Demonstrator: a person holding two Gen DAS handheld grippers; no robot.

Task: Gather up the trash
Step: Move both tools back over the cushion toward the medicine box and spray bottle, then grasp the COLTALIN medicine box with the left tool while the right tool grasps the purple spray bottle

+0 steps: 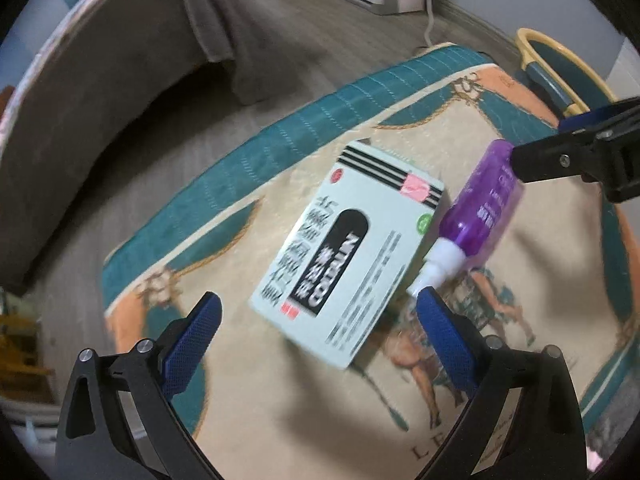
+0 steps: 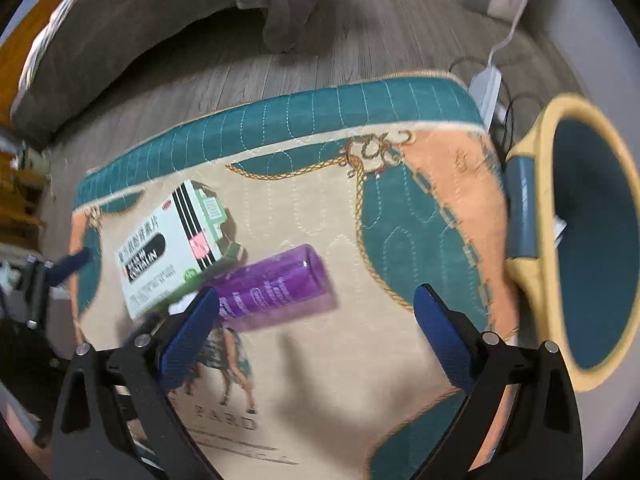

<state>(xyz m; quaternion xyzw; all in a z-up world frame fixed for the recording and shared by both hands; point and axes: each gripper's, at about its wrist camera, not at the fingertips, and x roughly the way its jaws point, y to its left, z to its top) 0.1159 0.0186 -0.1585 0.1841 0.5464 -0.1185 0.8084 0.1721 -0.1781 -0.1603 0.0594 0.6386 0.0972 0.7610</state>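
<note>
Both grippers spread and empty: left gripper (image 1: 318,312) frames the box (image 1: 347,252) lengthwise; right gripper (image 2: 316,312) sits nearer the purple bottle (image 2: 276,286), lying crosswise.

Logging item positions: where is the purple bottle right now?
The purple bottle lies on the quilted mat, against the pale green box, ahead of the open right claw.

The pale green box (image 1: 347,252) is showing blurred lettering ending in "TRUN" on its black panel (Chinese characters alongside stay unreadable). The quilted mat (image 2: 312,216) is displaying "PARD" beneath its printed figure.
</note>
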